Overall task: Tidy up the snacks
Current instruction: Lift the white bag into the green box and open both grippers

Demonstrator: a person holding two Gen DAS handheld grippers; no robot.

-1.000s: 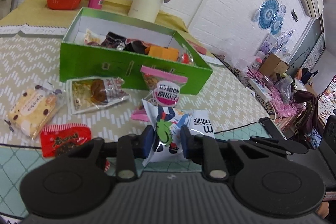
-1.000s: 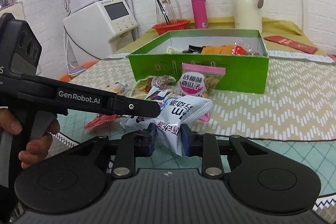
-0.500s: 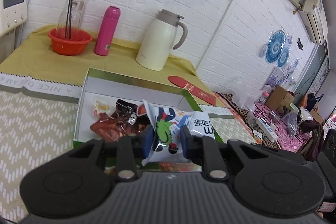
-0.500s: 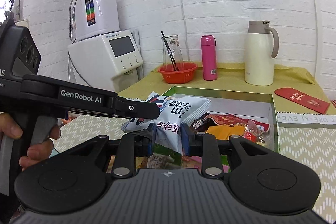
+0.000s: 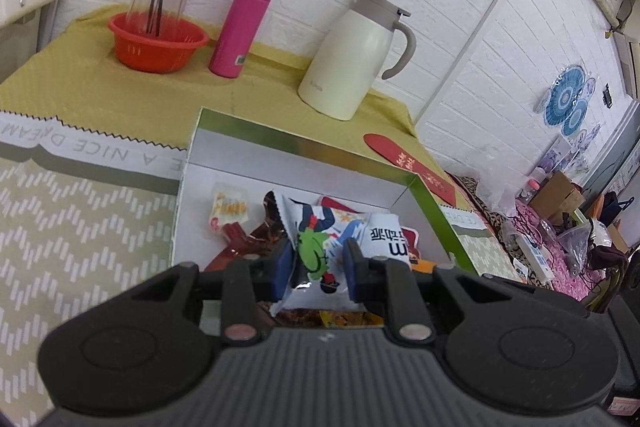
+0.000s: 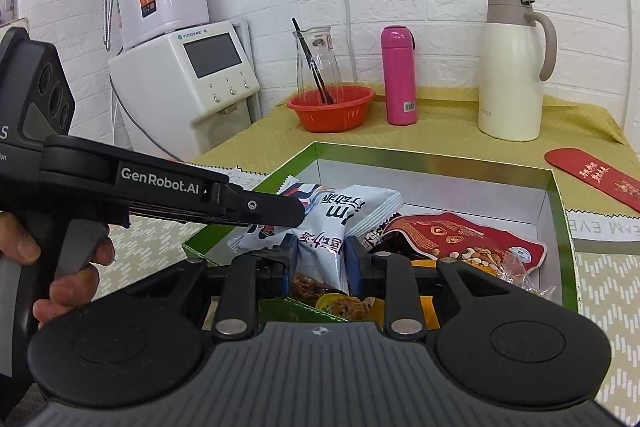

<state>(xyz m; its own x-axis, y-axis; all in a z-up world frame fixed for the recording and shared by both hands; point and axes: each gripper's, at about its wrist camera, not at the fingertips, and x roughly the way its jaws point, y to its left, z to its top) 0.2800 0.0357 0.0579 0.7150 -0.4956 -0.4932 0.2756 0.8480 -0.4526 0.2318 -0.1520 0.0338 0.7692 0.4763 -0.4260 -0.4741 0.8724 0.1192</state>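
Observation:
A white snack packet [image 5: 386,239] with a green and blue cartoon is held between both grippers above the open green box [image 5: 304,143]. My left gripper [image 5: 318,259] is shut on one end of it. My right gripper [image 6: 322,259] is shut on the other end of the same packet [image 6: 348,209]. In the right wrist view the left gripper [image 6: 276,213] reaches in from the left, with a hand on its trigger. The green box [image 6: 560,215] holds several snacks, among them a red nut packet [image 6: 452,239] and a small white and orange packet [image 5: 229,209].
Behind the box, on a yellow cloth, stand an orange basket [image 6: 332,107] with a glass carafe, a pink bottle [image 6: 398,75] and a cream thermos jug [image 6: 512,71]. A red envelope [image 6: 596,177] lies to the right. A white appliance [image 6: 188,71] stands at the left.
Both grippers carried the packet forward and upward, from the table in front of the box to above its inside. The loose snacks on the table have dropped out of view.

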